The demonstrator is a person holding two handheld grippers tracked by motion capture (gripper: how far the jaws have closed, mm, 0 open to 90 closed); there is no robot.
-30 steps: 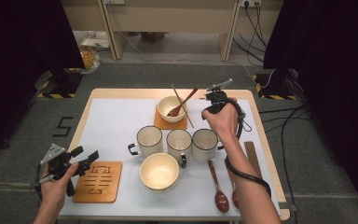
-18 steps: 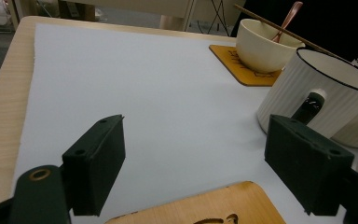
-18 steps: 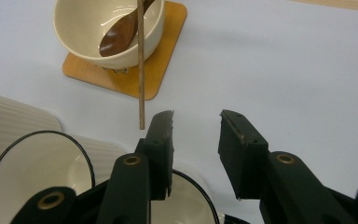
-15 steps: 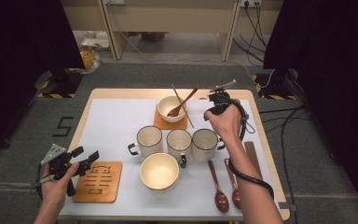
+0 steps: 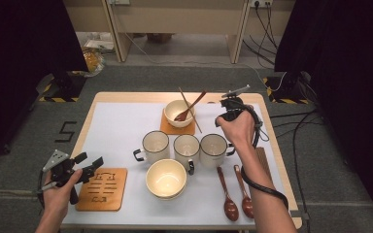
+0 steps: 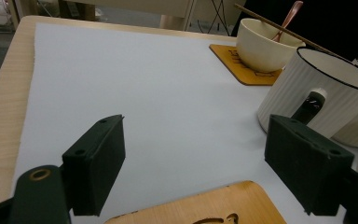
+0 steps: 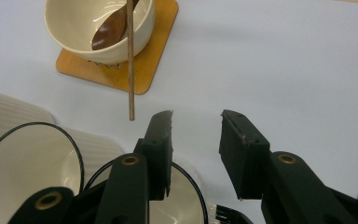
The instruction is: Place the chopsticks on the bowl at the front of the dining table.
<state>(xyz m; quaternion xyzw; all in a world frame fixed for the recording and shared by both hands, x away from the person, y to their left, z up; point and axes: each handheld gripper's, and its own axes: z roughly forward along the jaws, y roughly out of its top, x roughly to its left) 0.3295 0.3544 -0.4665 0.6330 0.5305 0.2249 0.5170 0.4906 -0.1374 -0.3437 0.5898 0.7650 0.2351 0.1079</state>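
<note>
Right claw [image 7: 196, 140] hovers half-spread over the counter [image 5: 126, 121], gripping nothing; just at its 11 o'clock lies the tip of a thin wooden chopstick [image 7: 130, 60] — straight, pale brown, slanted across the cream bowl [image 7: 74, 32]. That bowl sits on a square wooden coaster [image 7: 154, 56] and holds a dark spoon [image 7: 109, 30]. Three ribbed mugs [image 5: 187, 148] stand below the claw. Left claw [image 6: 193, 163] gapes wide, empty — above the near coaster [image 6: 205, 207].

Surface [image 5: 126, 97]: white mat [image 5: 121, 126] | front centre: empty cream bowl [image 5: 165, 178] | right of it: two brown spoons [image 5: 227, 194] [image 5: 243, 191] side by side, wooden strip [image 5: 263, 162] at the mat's edge | floor: taped "5" [image 5: 66, 131] left, cables [image 5: 267, 19] far right
</note>
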